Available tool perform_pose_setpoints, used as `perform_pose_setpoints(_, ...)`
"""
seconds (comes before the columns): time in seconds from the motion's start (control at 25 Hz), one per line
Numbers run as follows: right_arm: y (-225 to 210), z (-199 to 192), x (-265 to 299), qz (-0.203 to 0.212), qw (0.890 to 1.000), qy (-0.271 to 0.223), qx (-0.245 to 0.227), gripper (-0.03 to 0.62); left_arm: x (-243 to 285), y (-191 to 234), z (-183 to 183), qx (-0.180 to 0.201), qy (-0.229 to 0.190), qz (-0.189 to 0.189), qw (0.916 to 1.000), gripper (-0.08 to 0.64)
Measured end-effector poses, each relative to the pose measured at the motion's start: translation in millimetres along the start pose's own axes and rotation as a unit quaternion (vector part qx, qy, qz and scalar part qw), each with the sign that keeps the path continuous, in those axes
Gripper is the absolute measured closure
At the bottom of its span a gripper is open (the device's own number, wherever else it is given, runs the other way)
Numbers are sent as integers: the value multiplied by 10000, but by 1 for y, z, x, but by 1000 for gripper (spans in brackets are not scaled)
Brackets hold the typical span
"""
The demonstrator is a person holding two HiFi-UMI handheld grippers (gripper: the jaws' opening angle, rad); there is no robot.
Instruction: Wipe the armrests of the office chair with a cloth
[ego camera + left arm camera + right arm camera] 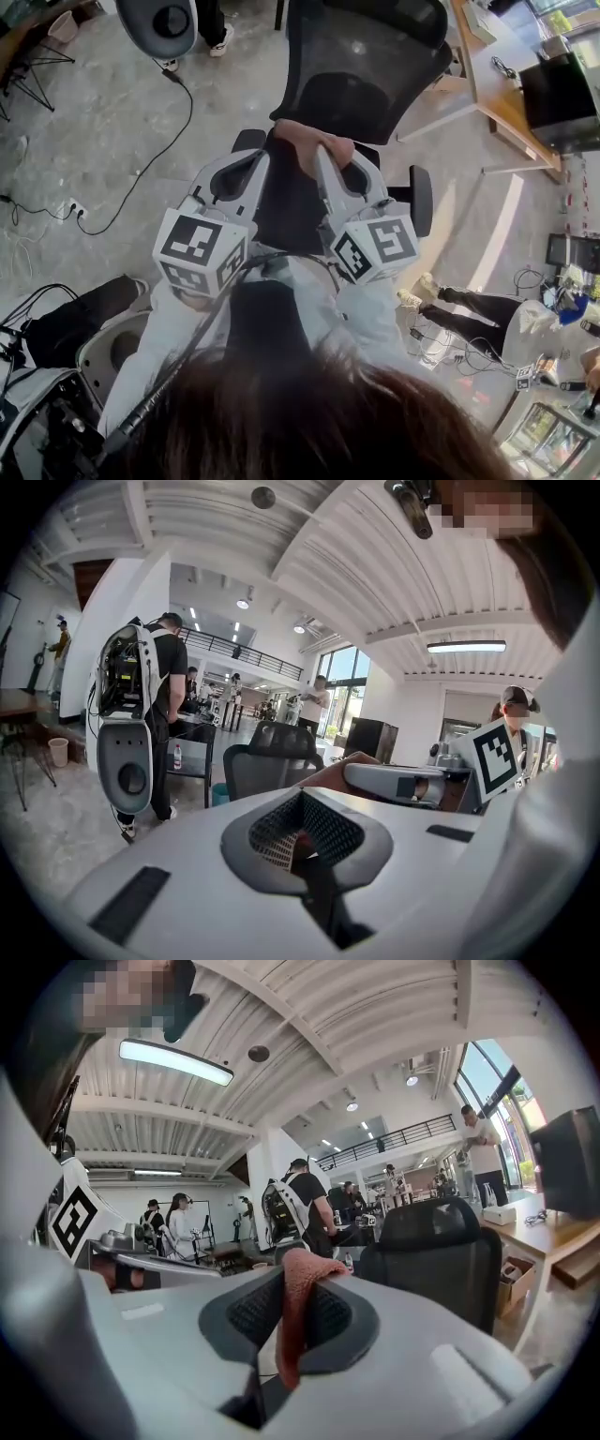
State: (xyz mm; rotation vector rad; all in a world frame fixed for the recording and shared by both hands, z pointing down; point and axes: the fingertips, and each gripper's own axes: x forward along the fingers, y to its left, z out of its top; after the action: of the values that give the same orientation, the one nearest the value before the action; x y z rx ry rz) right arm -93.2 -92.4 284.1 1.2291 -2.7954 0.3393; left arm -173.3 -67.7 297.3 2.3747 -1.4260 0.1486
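Note:
The black office chair (366, 66) stands right below me, mesh back at the top. Its left armrest (248, 139) peeks out beside the left gripper, and the right armrest (421, 199) shows clear of the right gripper. A pinkish-brown cloth (314, 141) hangs over the seat between the two gripper tips. My right gripper (325, 157) is shut on the cloth (295, 1307), which drapes down between its jaws. My left gripper (265, 155) looks shut, with a small reddish bit of cloth (300, 841) in its jaws; more cloth (337, 769) runs toward the right gripper.
A wooden desk (497, 84) with a dark monitor (562, 94) stands at the right. A white machine (155, 23) and a cable (141, 178) lie on the floor at upper left. A person's legs (469, 314) are at the right, and black gear (66, 323) at lower left.

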Motion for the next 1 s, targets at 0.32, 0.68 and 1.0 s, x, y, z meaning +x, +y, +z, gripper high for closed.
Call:
perform_pose_setpoints(0.32,-1,4,-4,36,10000,17,50,561,1,-6,1,-23,89,-17,10000,558)
perform_pose_setpoints(0.68,-5,-2,-7,38,10000,33,31,561,2,-5,-8,-64,125,51,9999,558)
perform_pose_setpoints(1.0,0,-3,-6,88,9999,61,-20,561,1,-3,-11,-85,138,46,9999,558)
